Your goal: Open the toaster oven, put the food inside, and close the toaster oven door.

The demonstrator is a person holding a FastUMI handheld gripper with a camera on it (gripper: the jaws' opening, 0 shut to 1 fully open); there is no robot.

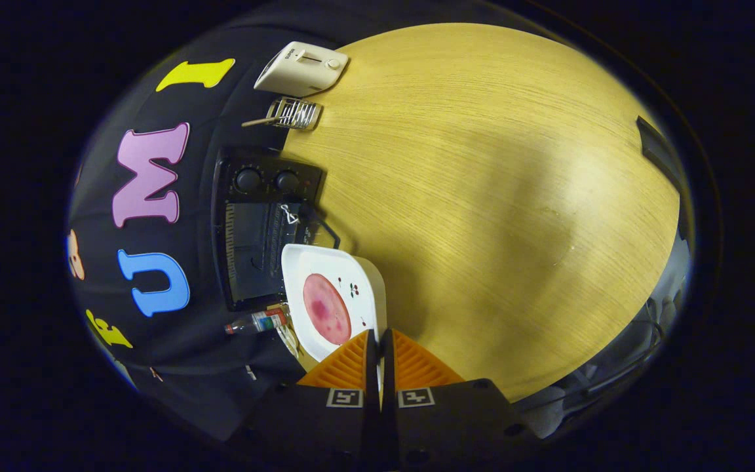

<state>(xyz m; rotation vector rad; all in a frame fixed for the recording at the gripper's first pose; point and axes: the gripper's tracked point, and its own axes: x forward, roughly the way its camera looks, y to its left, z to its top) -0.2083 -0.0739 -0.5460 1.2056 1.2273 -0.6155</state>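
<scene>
Gripper view: your hand-held gripper (379, 341) has its two fingers drawn almost together, with only a thin slit between them, and the near rim of a white plate (364, 282) sits in that slit. Both fingers look pressed on the rim, so you have the plate pinched and lifted. The plate is square with rounded corners and is seen tipped on edge. A flat round slice of pink meat (326, 308) lies on it, just ahead of the fingertips, and a small cherry print marks the plate beside the slice.

Beyond the plate stands the black toaster oven (263, 223), at the edge of the wooden surface (482, 196) that runs along the dark cloth wall. Its two knobs (266, 181) sit side by side at one end. Its glass door (253, 252) faces you, with the plate overlapping one corner of it; you cannot tell from here whether the door is ajar or closed.

Further along the same edge lies a small wire rack (293, 113), and past it a white toaster (302, 67) at the far corner. A small bottle (256, 322) lies on its side next to the oven, close to the plate. The rest of the surface is bare wood.
</scene>
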